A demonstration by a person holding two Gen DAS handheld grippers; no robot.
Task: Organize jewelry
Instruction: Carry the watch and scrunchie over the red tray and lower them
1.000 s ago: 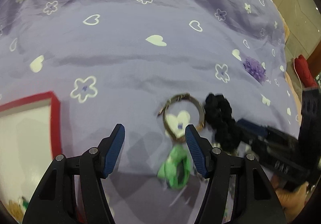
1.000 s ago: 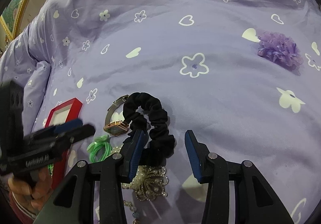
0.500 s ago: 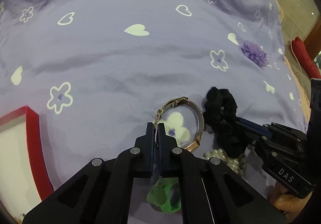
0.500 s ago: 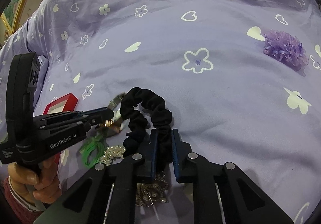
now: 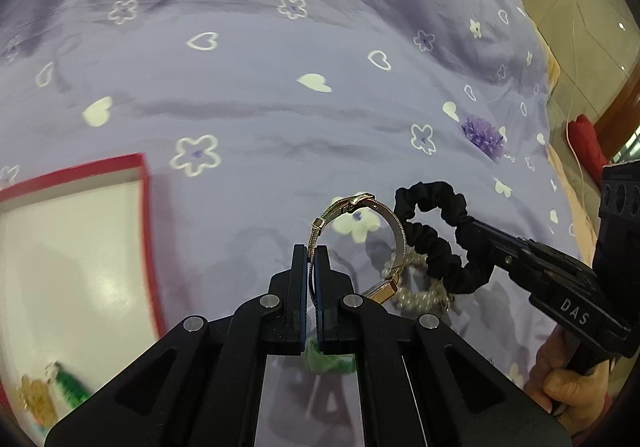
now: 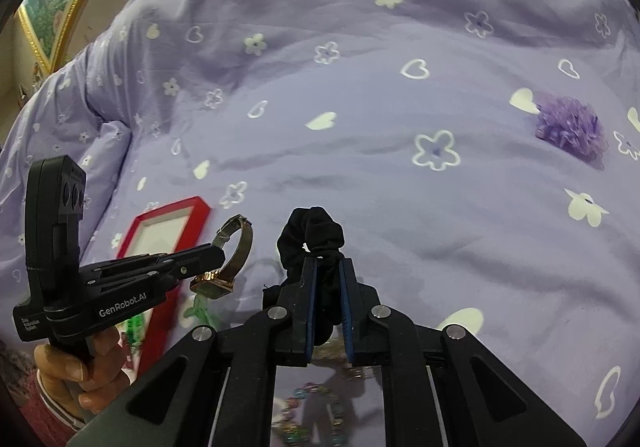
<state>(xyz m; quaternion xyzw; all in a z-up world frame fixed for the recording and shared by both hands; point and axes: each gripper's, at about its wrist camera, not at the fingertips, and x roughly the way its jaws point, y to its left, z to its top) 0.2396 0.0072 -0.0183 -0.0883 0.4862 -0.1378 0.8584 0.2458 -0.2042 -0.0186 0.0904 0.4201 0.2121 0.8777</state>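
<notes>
My left gripper (image 5: 311,253) is shut on the mesh band of a gold watch (image 5: 394,243), which hangs lifted off the purple bedspread (image 5: 280,119); the watch (image 6: 234,251) also shows in the right wrist view, held by the left gripper (image 6: 218,258). My right gripper (image 6: 327,267) is shut on a black scrunchie (image 6: 316,233), raised as well; the scrunchie (image 5: 436,231) hangs from the right gripper (image 5: 478,229) in the left wrist view. A red-rimmed white box (image 5: 72,247) lies at the left, with a gold piece and a green piece in its near corner.
A purple frilly scrunchie (image 6: 570,127) lies far right on the bedspread. Pearl beads (image 5: 420,297) and a green hair tie (image 5: 328,361) rest below the lifted items. A beaded bracelet (image 6: 312,415) lies near the bottom. A picture frame (image 6: 52,7) stands at the far left.
Both grippers went from open to shut, the left on the watch band, the right on the black scrunchie. Both items have since been lifted off the bedspread, and the red box has come closer.
</notes>
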